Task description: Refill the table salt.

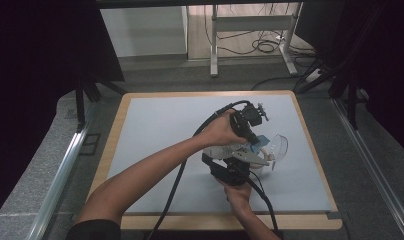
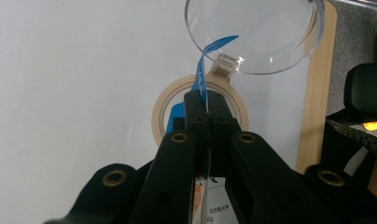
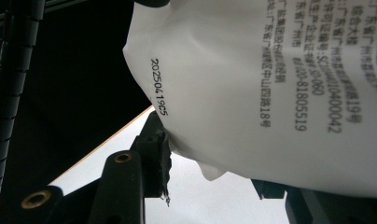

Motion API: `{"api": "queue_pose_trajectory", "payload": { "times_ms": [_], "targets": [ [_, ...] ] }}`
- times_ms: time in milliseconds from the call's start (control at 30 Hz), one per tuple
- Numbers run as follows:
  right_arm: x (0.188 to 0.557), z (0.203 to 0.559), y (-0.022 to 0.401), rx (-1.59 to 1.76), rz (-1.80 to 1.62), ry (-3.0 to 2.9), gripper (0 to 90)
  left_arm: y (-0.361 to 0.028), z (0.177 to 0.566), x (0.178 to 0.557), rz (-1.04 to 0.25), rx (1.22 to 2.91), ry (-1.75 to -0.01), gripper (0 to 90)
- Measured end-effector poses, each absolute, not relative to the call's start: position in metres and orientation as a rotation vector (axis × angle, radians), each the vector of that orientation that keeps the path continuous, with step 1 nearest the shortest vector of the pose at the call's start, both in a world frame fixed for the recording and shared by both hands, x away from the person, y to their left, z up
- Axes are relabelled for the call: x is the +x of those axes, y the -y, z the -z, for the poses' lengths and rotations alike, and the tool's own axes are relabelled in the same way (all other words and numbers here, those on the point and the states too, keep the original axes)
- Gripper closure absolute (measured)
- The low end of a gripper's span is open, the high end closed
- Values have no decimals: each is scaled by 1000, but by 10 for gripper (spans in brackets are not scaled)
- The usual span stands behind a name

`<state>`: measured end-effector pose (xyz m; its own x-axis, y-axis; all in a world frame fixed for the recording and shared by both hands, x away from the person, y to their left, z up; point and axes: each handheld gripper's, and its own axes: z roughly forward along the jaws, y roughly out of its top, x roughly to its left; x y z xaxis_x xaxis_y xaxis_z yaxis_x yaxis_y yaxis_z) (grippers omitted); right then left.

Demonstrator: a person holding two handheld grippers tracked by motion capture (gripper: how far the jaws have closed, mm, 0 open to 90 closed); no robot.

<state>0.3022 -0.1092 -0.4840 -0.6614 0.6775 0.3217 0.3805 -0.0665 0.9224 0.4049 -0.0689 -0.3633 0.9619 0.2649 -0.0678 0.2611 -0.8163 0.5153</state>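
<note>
A white printed bag [image 1: 225, 150] with a blue top edge [image 2: 200, 77] is held between both grippers over the grey mat. My left gripper [image 1: 254, 140] points down and is shut on the blue edge, seen pinched between the tips of the left gripper [image 2: 204, 97]. From the near side, my right gripper [image 1: 236, 159] comes in; in its own view the right gripper [image 3: 210, 158] is shut on the bag's white body [image 3: 280, 88]. Directly under the bag stands a clear jar with a beige rim [image 2: 159, 116], its hinged clear lid [image 2: 256, 32] flipped open.
The jar's lid [image 1: 278, 146] sits toward the right side of the grey mat [image 1: 155, 125], which lies on a wood-edged table [image 1: 312, 145]. Black cables trail from both grippers toward the near edge. A desk frame and floor cables stand beyond the table.
</note>
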Motion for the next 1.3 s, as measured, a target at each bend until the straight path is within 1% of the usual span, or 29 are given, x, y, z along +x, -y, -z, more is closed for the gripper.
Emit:
{"api": "queue_pose_trajectory", "payload": {
  "times_ms": [1300],
  "targets": [
    [304, 482, 110, 1151, -1802, -1948, 557, 70, 362, 405, -9, 2565, -373, 900]
  ]
}}
